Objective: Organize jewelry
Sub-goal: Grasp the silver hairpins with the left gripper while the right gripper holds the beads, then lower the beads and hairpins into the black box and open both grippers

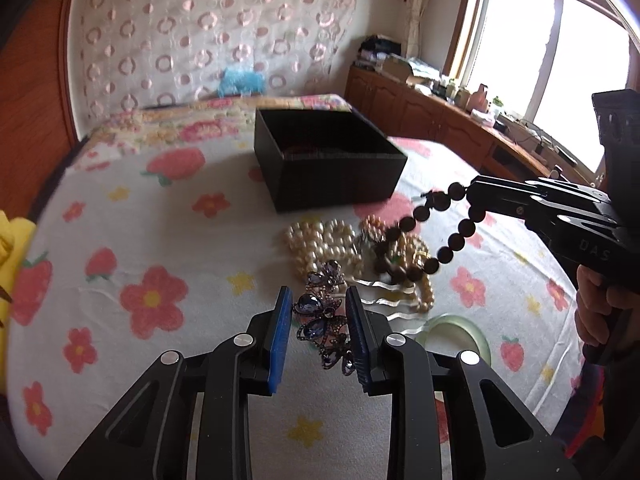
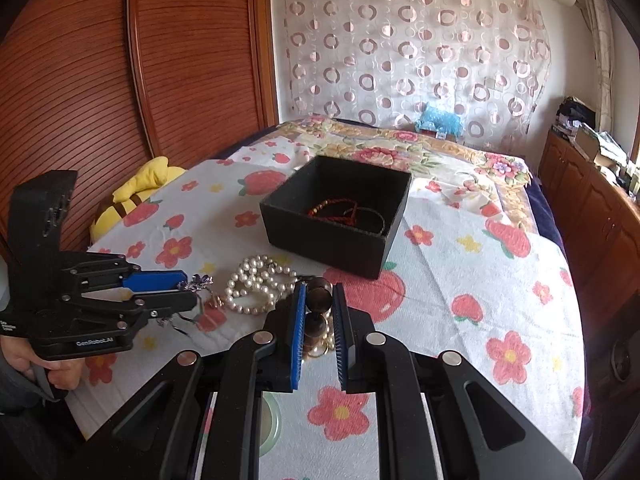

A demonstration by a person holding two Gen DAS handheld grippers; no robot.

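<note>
You are partway through: the black box (image 2: 336, 216) on the bed is already holding a few bracelets. Your right hand-held gripper (image 2: 320, 312) is pinching the dark bead strand (image 1: 440, 216); your left hand-held gripper (image 1: 318, 320) is bracketing the purple brooch (image 1: 324, 316), contact unclear. The pearls (image 2: 256, 284) are still lying on the bed.

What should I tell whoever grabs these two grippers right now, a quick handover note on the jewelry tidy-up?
Right gripper: shut on the dark bead strand, which hangs partly lifted off the pile.
Left gripper: jaws astride the purple rhinestone piece; I cannot tell whether the pads press on it.
On the bedspread: pearl strands, a gold-toned tangle under the dark beads, a pale green bangle.
Done: the black box already holds a red braided bracelet and a thin dark cord loop.
Left: carry the bead strand and the rhinestone piece to the box, then the pearls, the tangle and the bangle.
</note>
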